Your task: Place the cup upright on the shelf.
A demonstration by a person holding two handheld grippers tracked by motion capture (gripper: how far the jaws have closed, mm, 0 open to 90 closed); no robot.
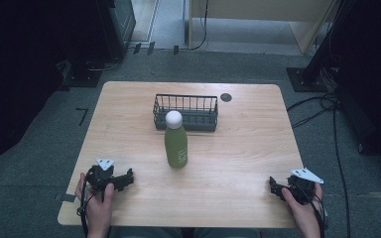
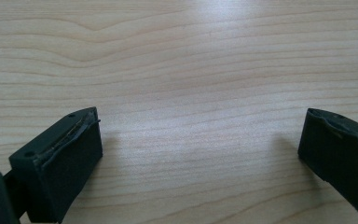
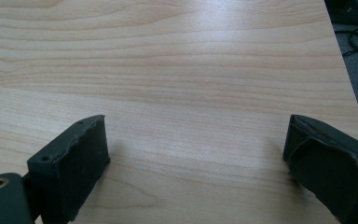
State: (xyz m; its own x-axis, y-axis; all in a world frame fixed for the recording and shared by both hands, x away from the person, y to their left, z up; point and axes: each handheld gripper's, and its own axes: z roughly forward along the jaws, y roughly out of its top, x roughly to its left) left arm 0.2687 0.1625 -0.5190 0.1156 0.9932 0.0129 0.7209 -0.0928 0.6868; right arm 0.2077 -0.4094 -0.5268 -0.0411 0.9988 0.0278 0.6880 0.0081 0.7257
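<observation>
I hold my left gripper [image 1: 128, 177] low over the near left corner of the light wooden desk [image 1: 248, 148], its fingers [image 2: 65, 158] spread wide with nothing but bare wood grain between them. My right gripper [image 1: 273, 186] sits at the near right corner, and its fingers [image 3: 74, 163] are spread apart too, framing only bare desk; in the right gripper view the desk's edge and the grey floor with dark cables show at the upper right. Both tools point inward across the desk, toward each other, and the grey three-cornered plate rides on top of each

The green bottle [image 1: 176, 146] with its white round cap stands upright near the middle of the desk, between my two grippers and farther out than either, well apart from both. Just behind it, at the far side of the desk, is the dark wire basket [image 1: 185, 113]; the bottle's cap overlaps the basket's front wall in the high view, and I cannot tell whether the two touch. A small dark round spot [image 1: 225, 97] lies on the desk just right of the basket's far corner
</observation>
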